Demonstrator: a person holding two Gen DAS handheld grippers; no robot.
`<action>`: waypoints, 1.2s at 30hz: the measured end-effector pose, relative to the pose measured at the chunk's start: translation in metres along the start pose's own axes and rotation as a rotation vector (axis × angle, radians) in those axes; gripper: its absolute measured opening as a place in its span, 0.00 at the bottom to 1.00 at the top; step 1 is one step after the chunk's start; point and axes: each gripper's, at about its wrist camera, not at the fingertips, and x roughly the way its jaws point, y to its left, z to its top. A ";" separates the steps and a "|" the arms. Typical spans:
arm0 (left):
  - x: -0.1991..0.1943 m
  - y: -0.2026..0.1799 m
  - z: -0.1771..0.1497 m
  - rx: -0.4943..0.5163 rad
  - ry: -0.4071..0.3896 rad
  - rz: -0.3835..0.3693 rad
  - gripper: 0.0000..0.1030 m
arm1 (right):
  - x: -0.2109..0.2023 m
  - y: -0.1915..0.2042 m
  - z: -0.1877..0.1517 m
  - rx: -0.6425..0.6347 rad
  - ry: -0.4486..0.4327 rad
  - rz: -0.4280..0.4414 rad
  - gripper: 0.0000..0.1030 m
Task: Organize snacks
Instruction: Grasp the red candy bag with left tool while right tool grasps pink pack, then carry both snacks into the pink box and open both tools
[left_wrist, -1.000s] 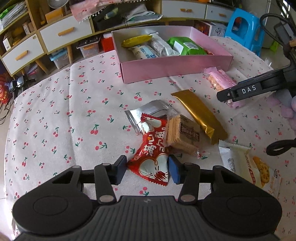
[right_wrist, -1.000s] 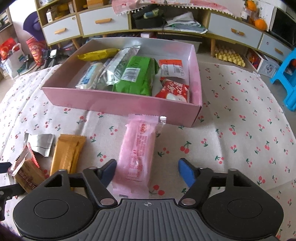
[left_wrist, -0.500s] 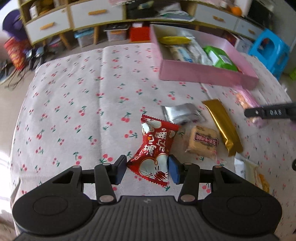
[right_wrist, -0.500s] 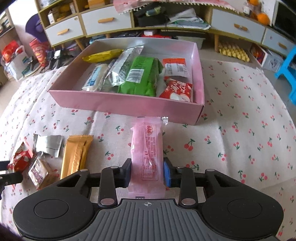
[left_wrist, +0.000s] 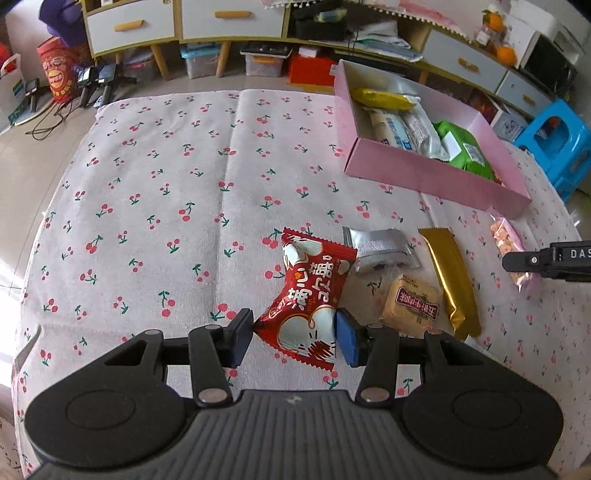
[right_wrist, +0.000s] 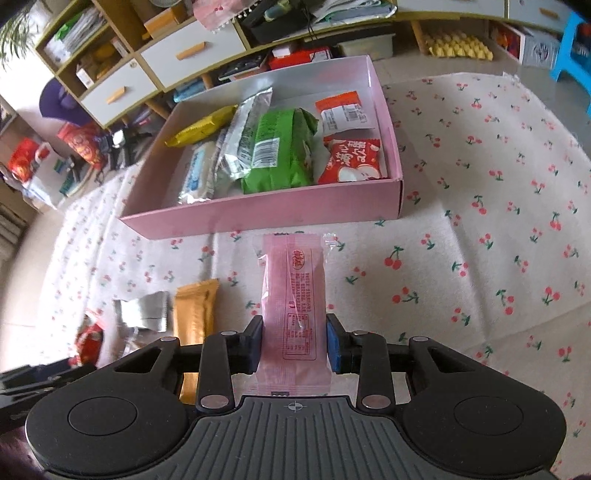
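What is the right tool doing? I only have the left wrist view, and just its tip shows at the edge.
Observer: The right tool is shut on the pink wafer packet, whose far end points at the pink box.
Operator: Does the box already hold a packet like the red packet in my left tool?
Observer: Yes, a matching red one lies in the box's right end, beside the green bag.
Operator: Anything behind it?
Observer: An orange and white packet lies just beyond it, toward the far wall.
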 end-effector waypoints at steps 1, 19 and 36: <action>-0.001 0.001 0.000 -0.008 -0.002 -0.004 0.43 | -0.002 0.000 0.000 0.008 0.001 0.012 0.31; -0.016 0.001 0.011 -0.132 -0.063 -0.100 0.43 | -0.038 -0.002 0.004 0.120 -0.013 0.204 0.31; -0.019 -0.023 0.048 -0.246 -0.180 -0.187 0.43 | -0.059 -0.016 0.036 0.221 -0.098 0.242 0.31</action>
